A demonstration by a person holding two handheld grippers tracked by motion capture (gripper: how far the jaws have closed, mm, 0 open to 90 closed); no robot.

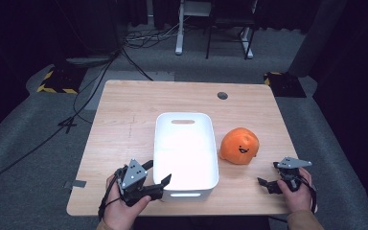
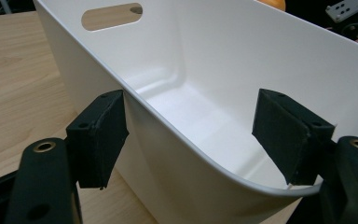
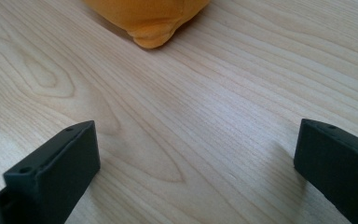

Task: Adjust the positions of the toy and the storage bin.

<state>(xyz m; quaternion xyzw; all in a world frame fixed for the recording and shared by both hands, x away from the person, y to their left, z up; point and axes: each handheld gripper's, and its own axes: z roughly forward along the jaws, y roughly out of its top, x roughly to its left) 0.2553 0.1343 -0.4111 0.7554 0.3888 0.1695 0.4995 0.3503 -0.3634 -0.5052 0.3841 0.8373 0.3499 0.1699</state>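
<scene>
Already straddling the bin (image 1: 187, 148) corner — left claw (image 1: 155, 175) open, ungripped; right claw (image 1: 267, 175) open beside it; plush (image 1: 239, 146) not yet binned.

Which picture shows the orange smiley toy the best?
The high view: the whole orange plush toy sits on the table, face showing, right of the white bin. The right gripper view catches just its bottom edge at the top. The left gripper view shows a sliver beyond the bin's far rim.

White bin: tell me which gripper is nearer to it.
Left. The left gripper straddles the white bin's near left wall, jaws open on either side of it. The right gripper rests on the table beyond the orange plush toy.
</scene>
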